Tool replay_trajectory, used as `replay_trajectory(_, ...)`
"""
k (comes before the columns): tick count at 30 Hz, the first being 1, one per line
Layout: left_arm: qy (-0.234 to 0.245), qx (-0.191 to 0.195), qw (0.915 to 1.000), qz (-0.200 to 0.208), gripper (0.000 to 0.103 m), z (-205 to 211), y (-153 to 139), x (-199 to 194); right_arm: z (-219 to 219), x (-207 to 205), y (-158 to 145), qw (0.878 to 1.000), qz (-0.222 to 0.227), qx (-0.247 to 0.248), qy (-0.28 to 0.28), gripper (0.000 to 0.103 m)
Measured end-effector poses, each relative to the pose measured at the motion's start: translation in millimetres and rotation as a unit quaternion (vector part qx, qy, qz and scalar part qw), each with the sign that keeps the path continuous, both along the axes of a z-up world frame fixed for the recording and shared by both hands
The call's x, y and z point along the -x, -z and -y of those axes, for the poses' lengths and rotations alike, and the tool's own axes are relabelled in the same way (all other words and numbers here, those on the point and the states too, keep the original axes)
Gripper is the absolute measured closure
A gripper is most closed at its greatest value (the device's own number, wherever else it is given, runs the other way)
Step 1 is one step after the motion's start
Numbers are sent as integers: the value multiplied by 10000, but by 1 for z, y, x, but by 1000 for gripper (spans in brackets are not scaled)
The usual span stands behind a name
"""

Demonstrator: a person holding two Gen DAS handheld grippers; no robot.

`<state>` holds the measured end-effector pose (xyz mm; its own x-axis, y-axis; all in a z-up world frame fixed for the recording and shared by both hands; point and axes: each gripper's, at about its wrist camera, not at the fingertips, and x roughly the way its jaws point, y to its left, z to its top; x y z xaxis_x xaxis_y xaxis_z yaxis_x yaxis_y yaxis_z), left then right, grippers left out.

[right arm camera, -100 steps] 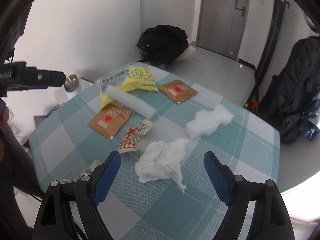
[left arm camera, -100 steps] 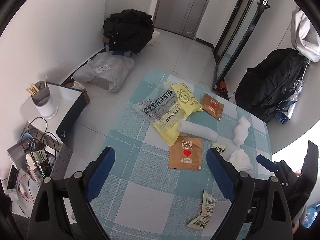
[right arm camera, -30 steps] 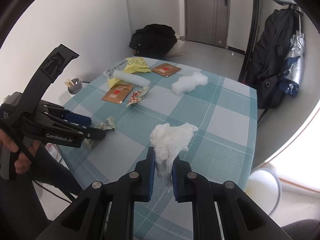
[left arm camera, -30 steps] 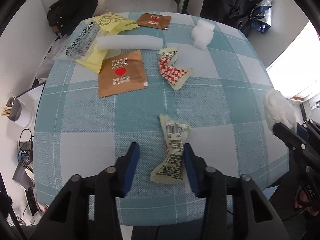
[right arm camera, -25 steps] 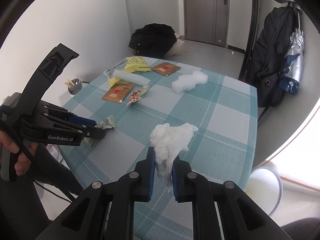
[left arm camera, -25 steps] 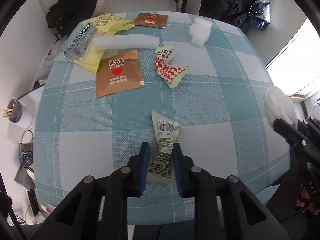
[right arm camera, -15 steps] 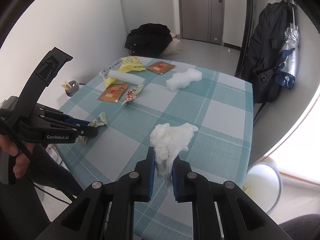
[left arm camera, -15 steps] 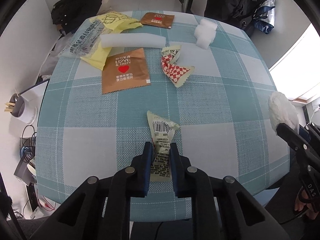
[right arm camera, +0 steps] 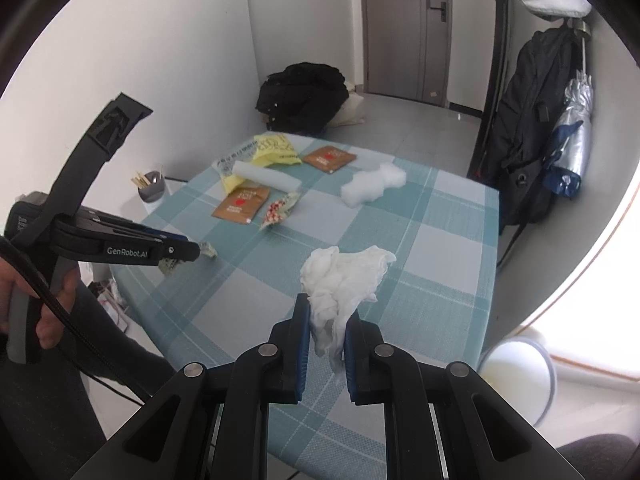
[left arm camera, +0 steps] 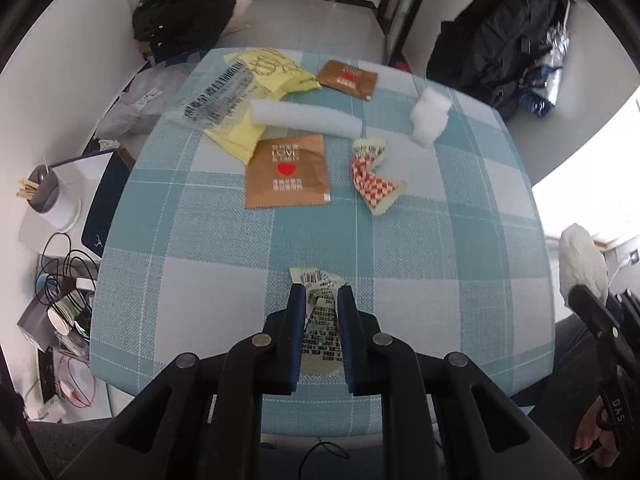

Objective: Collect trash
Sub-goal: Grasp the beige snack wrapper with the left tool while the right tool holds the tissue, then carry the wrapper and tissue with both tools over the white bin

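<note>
crumpled white tissue [right arm camera: 344, 280] is being gripped between the clenched blue fingers [right arm camera: 301, 344] of the right gripper [right arm camera: 326, 354], clear of the checked tabletop [right arm camera: 440, 240]. a pale green printed wrapper [left arm camera: 322, 316] is being pinched by the left gripper [left arm camera: 322, 338], its fingers [left arm camera: 297, 320] clenched on the packet near the tabletop's near edge; in the right wrist view it is seen hanging from those fingertips just off the cloth. so two pieces are being carried and none appears to be binned yet; the task is judged to be at an early stage.

further out, much is still being left on the tabletop: a red-and-white checked wrapper [left arm camera: 372, 182], a brown sachet with a red heart [left arm camera: 286, 172], a white foam roll [left arm camera: 306, 116], a white foam lump [left arm camera: 428, 114], a yellow bag [left arm camera: 264, 80] under a clear printed bag [left arm camera: 218, 98], and a second brown sachet [left arm camera: 347, 78] at the far edge.

as for containers, a white round bin [right arm camera: 516, 372] is being seen on the floor beyond the tabletop's right corner; its contents cannot be told against the glare. a grey cup [right arm camera: 151, 190] of sticks is standing on a side surface, likely no part of the job.
</note>
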<state>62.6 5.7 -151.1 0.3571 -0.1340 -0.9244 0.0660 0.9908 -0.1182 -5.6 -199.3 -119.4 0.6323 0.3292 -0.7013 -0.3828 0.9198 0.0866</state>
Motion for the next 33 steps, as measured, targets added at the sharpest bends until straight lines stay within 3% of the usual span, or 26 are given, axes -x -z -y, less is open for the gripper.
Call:
replay_trajectory(3,45,111,9998,151,102,3,-14,-3,6,2,-12,9999,26,-65,128,89)
replay_trajectory(14,370,376,9982,290,101,10,-11,-8,21,9,-27,9998,43,-49,166,89)
replay_trajectory(16,376,435,9982,160,100,6,-10,-7,22,8,-24,9998,2,-123,148,89)
replay_trajectory(19,666,473,9966,124,83,7,-7,-1,24,5,-18,9996,-13,-279,104,89)
replay_trajectory(21,917,244,9955,83,54,13,-1,4,25,2,-13,9994,-36,-327,90,89)
replay_trajectory(23,1012,-268,9945,-14,52,19,11,5,28,-1,-8,9992,-100,-374,110,89)
replay_trajectory(24,1070,-349,9936,-61,52,20,15,6,30,-3,-5,9991,-123,-389,122,89)
replay_trajectory(28,1299,-293,9909,-204,52,23,24,12,37,-8,3,9984,-247,-478,156,89)
replay_trajectory(33,1588,-704,9846,-192,52,33,33,23,46,-10,8,9972,-273,-664,196,89)
